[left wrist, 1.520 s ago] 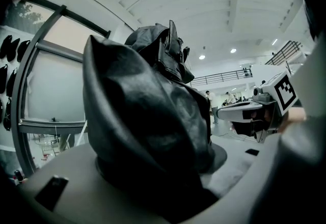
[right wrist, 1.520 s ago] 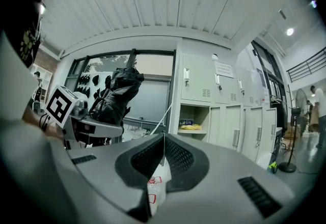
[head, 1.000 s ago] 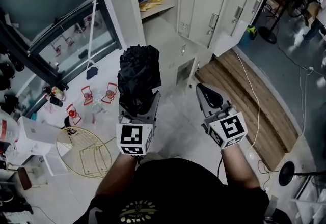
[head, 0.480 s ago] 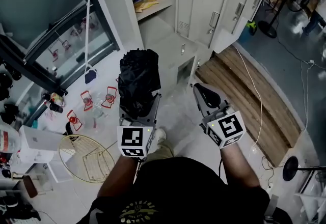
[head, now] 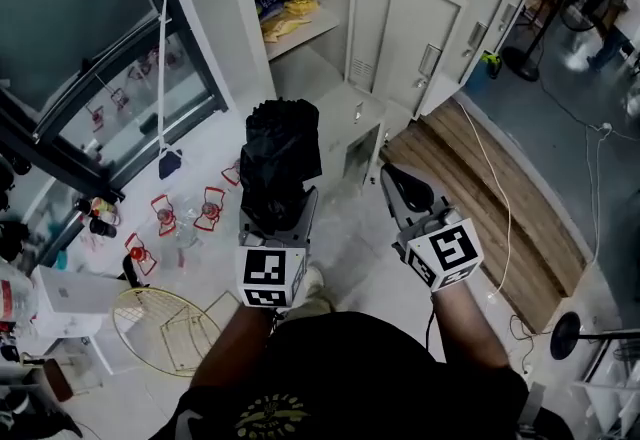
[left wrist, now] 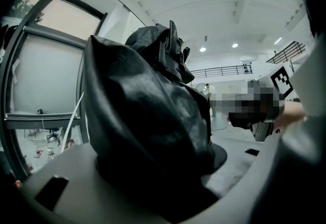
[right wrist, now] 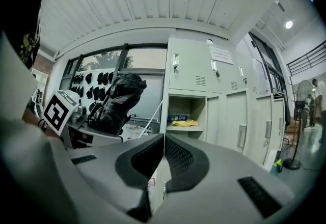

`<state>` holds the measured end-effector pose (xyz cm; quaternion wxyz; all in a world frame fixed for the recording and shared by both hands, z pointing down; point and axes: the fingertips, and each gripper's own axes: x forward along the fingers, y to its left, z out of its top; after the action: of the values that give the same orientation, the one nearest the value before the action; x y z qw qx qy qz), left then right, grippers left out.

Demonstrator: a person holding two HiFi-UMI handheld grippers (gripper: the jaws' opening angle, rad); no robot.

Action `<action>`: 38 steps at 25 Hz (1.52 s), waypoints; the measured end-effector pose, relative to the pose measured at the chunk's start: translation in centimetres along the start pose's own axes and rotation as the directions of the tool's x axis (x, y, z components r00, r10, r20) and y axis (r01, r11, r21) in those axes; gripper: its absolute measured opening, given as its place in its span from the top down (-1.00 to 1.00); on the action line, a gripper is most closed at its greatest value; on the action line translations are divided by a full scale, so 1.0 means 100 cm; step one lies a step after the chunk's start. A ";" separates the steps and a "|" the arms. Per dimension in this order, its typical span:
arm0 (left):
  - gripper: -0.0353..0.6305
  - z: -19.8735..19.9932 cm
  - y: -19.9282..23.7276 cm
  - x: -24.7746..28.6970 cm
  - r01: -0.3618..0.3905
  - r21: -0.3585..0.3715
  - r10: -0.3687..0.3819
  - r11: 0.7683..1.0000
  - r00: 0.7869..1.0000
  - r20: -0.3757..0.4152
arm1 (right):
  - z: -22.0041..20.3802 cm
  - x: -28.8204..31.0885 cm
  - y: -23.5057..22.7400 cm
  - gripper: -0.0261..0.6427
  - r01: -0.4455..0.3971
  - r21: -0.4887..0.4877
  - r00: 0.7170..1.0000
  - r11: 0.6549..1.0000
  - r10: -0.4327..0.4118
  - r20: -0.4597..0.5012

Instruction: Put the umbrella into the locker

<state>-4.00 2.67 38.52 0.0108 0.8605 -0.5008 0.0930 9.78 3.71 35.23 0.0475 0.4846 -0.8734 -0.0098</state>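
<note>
Your black, crumpled umbrella (head: 280, 153) stands clamped in your left gripper (head: 278, 200); the pale locker (head: 215, 8) stands open at twelve o'clock

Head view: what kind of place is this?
Probably a workshop or lab hall's locker corner: grey metal lockers with open doors, a big window beside them, a standing fan and a loose cable on the floor.

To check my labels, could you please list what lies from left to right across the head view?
Wire basket, umbrella, right gripper, black stand base.
</note>
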 end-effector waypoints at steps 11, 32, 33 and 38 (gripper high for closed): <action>0.10 -0.006 0.029 0.039 0.009 -0.054 -0.011 0.998 1.000 -0.028 | -0.003 0.063 -0.008 0.83 -0.034 0.006 0.999 0.999 0.035 -0.013; 0.10 -0.009 0.079 0.095 0.098 -0.037 -0.099 0.994 0.995 -0.023 | 0.016 0.145 -0.009 0.83 -0.037 -0.063 0.998 0.997 0.034 -0.046; 0.10 -0.010 0.081 0.097 0.106 -0.042 -0.107 0.993 0.994 -0.023 | 0.017 0.147 -0.010 0.83 -0.032 -0.065 0.998 0.997 0.029 -0.048; 0.10 -0.009 0.087 0.112 0.141 -0.034 -0.142 0.989 0.990 -0.014 | 0.025 0.161 -0.014 0.83 -0.009 -0.065 1.000 0.998 0.008 -0.026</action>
<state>-6.28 -11.17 40.71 0.0356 0.8927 -0.4399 0.0906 2.25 -10.72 33.80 0.0744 0.4791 -0.8740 -0.0321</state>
